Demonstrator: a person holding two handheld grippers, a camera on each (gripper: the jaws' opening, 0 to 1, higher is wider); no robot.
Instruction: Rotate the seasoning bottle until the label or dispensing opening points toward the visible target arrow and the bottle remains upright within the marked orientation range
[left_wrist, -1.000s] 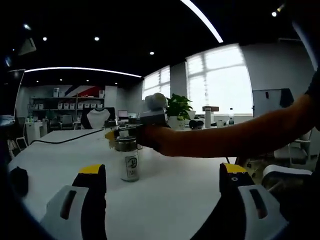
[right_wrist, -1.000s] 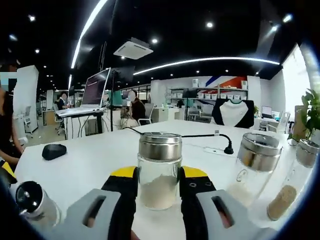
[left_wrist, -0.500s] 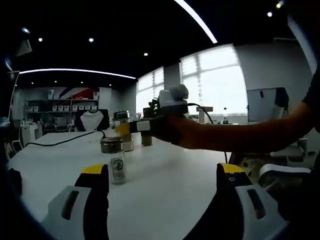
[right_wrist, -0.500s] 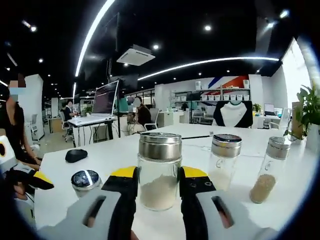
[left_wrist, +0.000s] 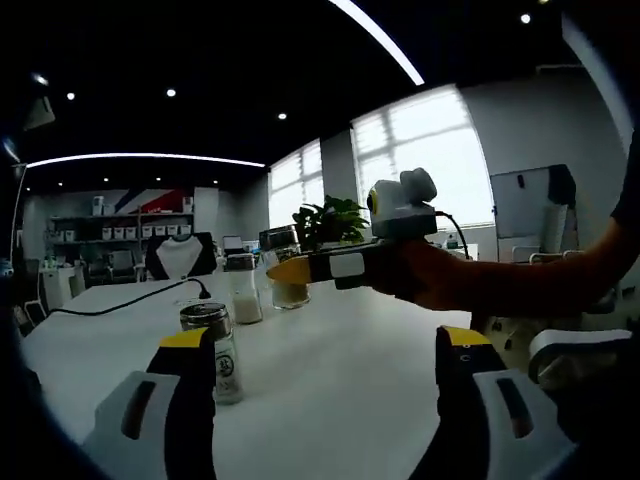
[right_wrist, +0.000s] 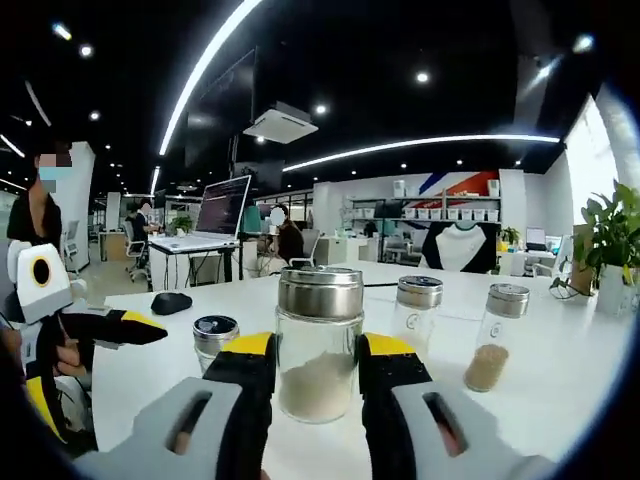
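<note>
My right gripper (right_wrist: 320, 350) is shut on a glass seasoning bottle (right_wrist: 320, 300) with a steel cap and white powder inside, and the bottle stands upright between the yellow-tipped jaws. In the left gripper view the right gripper (left_wrist: 300, 270) reaches in from the right, held in a hand, with the bottle (left_wrist: 285, 262) at its tip. My left gripper (left_wrist: 325, 350) is open with nothing between its jaws. A small labelled bottle (left_wrist: 215, 350) stands on the white table (left_wrist: 330, 400) just inside the left jaw. The left gripper (right_wrist: 105, 328) also appears at the left of the right gripper view.
Two more shakers (right_wrist: 415, 310) (right_wrist: 492, 340) and the small dark-lidded bottle (right_wrist: 213, 335) stand on the table beyond the held one. A black mouse (right_wrist: 172, 300) and a cable (left_wrist: 120, 295) lie farther off. A potted plant (left_wrist: 330, 215) sits at the back.
The right gripper, still shut on the bottle, has drawn away from the small labelled bottle and the other shakers. The left gripper has come into the right gripper view at its left.
</note>
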